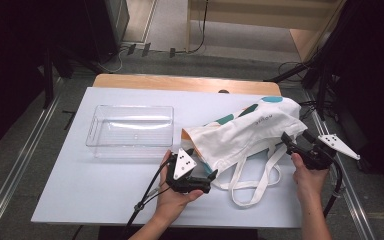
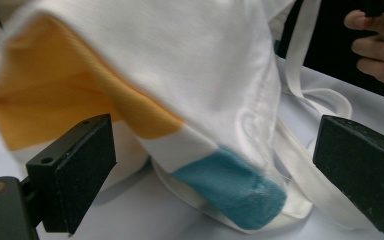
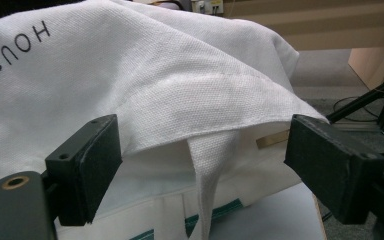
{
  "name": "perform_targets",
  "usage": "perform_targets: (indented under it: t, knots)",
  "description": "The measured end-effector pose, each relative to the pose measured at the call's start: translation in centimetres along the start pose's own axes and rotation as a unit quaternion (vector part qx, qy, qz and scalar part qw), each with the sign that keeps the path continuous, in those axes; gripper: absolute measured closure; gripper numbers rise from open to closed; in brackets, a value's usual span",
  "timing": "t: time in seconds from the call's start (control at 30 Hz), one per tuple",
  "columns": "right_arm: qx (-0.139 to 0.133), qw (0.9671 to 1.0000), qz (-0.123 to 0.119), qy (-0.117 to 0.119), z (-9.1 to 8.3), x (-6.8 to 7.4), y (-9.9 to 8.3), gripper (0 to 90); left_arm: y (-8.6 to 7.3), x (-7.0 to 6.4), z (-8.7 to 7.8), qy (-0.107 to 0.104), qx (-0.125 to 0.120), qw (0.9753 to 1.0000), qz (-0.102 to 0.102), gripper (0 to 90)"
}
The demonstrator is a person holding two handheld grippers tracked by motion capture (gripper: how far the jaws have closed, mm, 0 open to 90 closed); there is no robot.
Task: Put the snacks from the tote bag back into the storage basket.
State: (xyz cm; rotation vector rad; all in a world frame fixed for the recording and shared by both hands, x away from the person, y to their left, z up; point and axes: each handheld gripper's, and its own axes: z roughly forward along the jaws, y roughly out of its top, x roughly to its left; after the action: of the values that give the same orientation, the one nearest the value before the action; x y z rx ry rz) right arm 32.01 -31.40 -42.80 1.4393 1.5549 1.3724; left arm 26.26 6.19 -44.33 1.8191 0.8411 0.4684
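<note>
1. Two grippers at a white tote bag (image 1: 250,132), seen from the high view: left gripper (image 1: 211,176) at the bag's 7 o'clock corner, right gripper (image 1: 286,140) at its 4 o'clock edge, both with jaws spread. Bag lying right of centre on the white table (image 1: 80,190), handles (image 1: 252,185) trailing toward 6 o'clock. Clear plastic tray (image 1: 131,131) at 9 o'clock from the bag, apart from it.

2. Left gripper view: jaws wide apart, gripping nothing; bag's teal corner (image 2: 235,187) between them, orange patch (image 2: 50,100) at 10 o'clock.

3. Right gripper view: jaws wide apart around the bag's hemmed edge (image 3: 205,125), one strap (image 3: 212,175) hanging toward 6 o'clock.
</note>
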Motion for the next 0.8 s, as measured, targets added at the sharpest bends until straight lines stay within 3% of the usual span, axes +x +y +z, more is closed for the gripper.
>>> perform_targets:
  t: [0.07, 0.13, 0.2, 0.23, 0.27, 0.3, 0.33, 0.37, 0.4, 0.47, 0.5, 0.53, 0.57, 0.73, 0.8]
  knots:
    - [-0.001, 1.0000, -0.004, -0.006, 0.1, 0.2, -0.1, 19.7, 0.0, -0.5, 0.5, 0.012, 0.007, 0.9999, 0.002, 4.9]
    - [0.000, 0.9998, -0.006, -0.018, 0.3, 0.6, -0.2, 26.8, 0.1, -1.3, 1.2, 0.066, 0.020, 0.9976, 0.009, 12.5]
    - [0.004, 0.9998, -0.002, -0.021, 0.5, 0.7, -0.7, 51.6, 0.2, -1.7, 1.5, 0.076, 0.028, 0.9967, 0.012, 17.3]
    - [0.004, 0.9998, -0.002, -0.021, 0.5, 0.7, -0.7, 51.6, 0.2, -1.9, 1.7, 0.087, 0.031, 0.9956, 0.012, 17.3]
    - [0.008, 0.9999, -0.005, -0.014, 0.6, 0.8, -1.1, 69.6, 0.2, -2.0, 1.9, 0.095, 0.036, 0.9947, 0.014, 26.2]
    - [0.008, 0.9999, -0.005, -0.014, 0.6, 0.8, -1.1, 69.6, 0.1, -1.9, 2.1, 0.098, 0.040, 0.9943, 0.012, 26.2]
    - [0.011, 0.9998, -0.013, -0.014, 0.6, 1.0, -1.2, 78.3, 0.1, -1.8, 2.2, 0.100, 0.041, 0.9941, 0.011, 30.0]
    - [0.017, 0.9985, -0.036, -0.036, 0.6, 1.3, -1.4, 83.7, 0.1, -1.7, 2.2, 0.105, 0.039, 0.9936, 0.014, 43.9]
    - [0.013, 0.9986, -0.038, -0.033, 0.4, 1.4, -1.4, 84.7, 0.2, -1.5, 2.1, 0.126, 0.029, 0.9912, 0.031, 50.5]
    - [0.001, 0.9989, -0.039, -0.027, -0.3, 1.4, -1.5, 85.4, 0.3, -1.4, 2.1, 0.126, 0.029, 0.9911, 0.032, 60.3]
    - [0.001, 0.9989, -0.039, -0.027, -0.3, 1.4, -1.5, 85.4, 0.4, -1.2, 2.2, 0.126, 0.031, 0.9911, 0.031, 60.3]
    - [-0.017, 0.9988, -0.039, -0.024, -1.3, 1.7, -1.6, 85.8, 0.6, -1.0, 2.2, 0.123, 0.030, 0.9914, 0.032, 73.5]
    - [-0.024, 0.9985, -0.044, -0.023, -1.9, 1.9, -1.7, 85.8, 0.9, -0.5, 2.2, 0.113, 0.029, 0.9929, 0.021, 78.6]
    - [-0.051, 0.9967, -0.057, -0.025, -4.0, 2.5, -1.6, 85.9, 1.9, 0.5, 2.0, 0.102, 0.027, 0.9943, 0.012, 86.7]
    - [-0.061, 0.9964, -0.058, -0.014, -4.9, 3.1, -1.6, 85.8, 2.5, 1.0, 1.6, 0.108, 0.017, 0.9940, 0.012, 87.4]
